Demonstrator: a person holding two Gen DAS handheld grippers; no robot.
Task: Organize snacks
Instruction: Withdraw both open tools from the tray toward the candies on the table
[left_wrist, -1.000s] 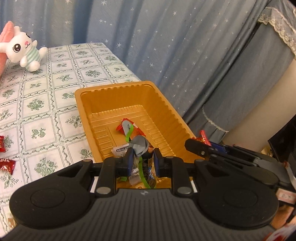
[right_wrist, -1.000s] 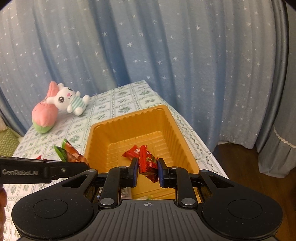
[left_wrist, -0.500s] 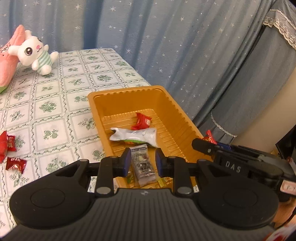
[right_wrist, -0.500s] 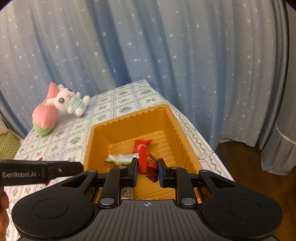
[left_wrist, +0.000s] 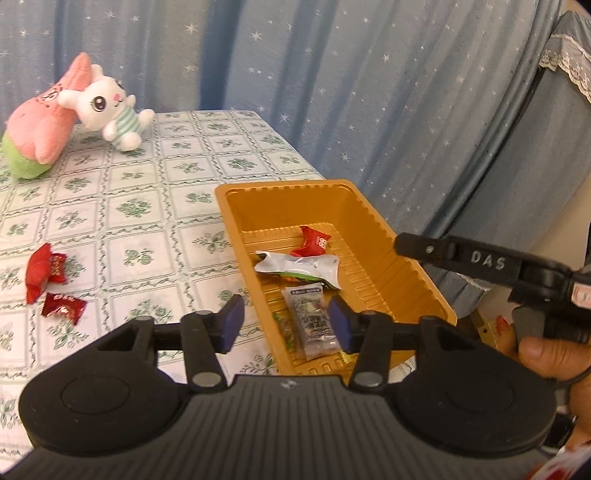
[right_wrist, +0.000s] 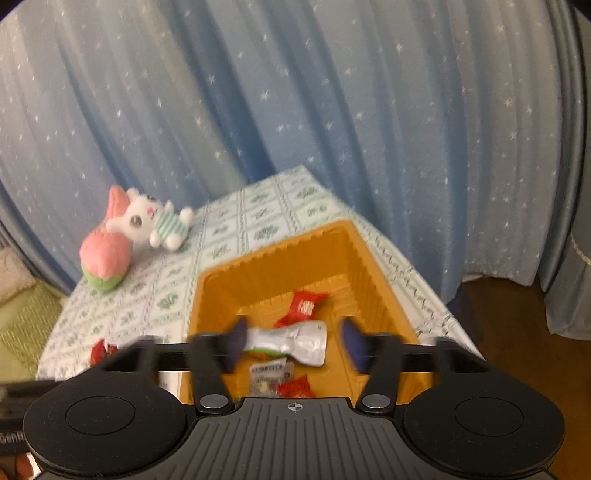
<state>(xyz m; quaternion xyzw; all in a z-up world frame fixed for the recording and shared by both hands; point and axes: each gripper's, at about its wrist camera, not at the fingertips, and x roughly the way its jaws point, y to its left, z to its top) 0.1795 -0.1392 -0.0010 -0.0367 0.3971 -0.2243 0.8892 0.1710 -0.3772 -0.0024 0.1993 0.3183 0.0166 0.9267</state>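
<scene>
Both your left gripper and right gripper hang spread and empty over the orange tray, where a clear packet, silver packet and red candy lie, two more red candies waiting on the tablecloth beyond.

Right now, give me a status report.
Left gripper open, empty. Right gripper open, empty. Snacks in orange tray; red candies on tablecloth. Nothing blocking.

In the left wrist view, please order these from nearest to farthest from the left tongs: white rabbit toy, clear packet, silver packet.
From the left tongs:
1. Clear packet, in the tray's near end.
2. Silver packet, mid-tray.
3. White rabbit toy, far left by the curtain.
</scene>
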